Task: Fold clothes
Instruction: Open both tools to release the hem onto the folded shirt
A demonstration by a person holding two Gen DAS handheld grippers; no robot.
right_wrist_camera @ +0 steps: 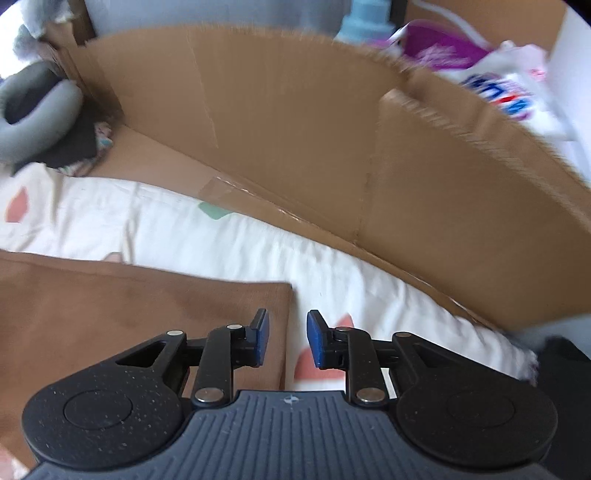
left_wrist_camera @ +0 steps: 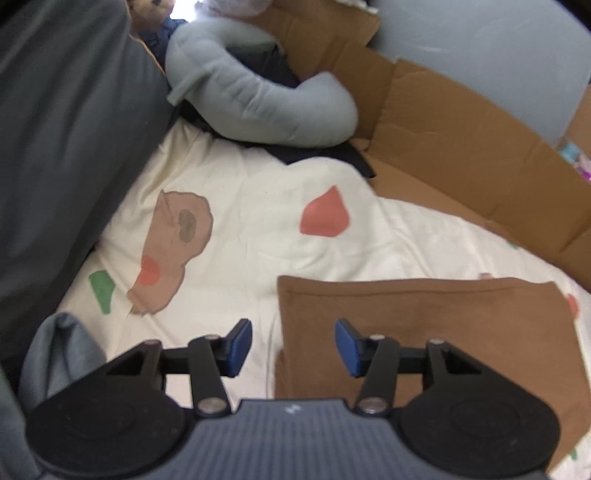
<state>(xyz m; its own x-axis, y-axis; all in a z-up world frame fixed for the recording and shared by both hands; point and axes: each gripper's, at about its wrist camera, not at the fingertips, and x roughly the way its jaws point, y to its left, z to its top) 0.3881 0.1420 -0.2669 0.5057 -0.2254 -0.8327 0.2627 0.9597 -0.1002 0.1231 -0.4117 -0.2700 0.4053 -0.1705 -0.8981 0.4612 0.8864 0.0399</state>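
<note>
A brown garment [left_wrist_camera: 443, 332] lies flat and folded on a cream bedsheet [left_wrist_camera: 258, 192] printed with coloured shapes. My left gripper [left_wrist_camera: 293, 347] is open over the garment's left edge, with nothing between its blue pads. In the right wrist view the same brown garment [right_wrist_camera: 129, 321] fills the lower left, and its right edge runs between the fingers. My right gripper [right_wrist_camera: 287, 339] is open above that edge and holds nothing. Whether either gripper touches the cloth cannot be told.
Flattened cardboard [left_wrist_camera: 461, 155] walls the far and right sides of the bed, seen also as cardboard [right_wrist_camera: 295, 147]. A curved grey pillow [left_wrist_camera: 251, 96] lies at the back over dark cloth. Grey fabric [left_wrist_camera: 66, 129] rises on the left. Bags and a bottle [right_wrist_camera: 369, 18] stand beyond the cardboard.
</note>
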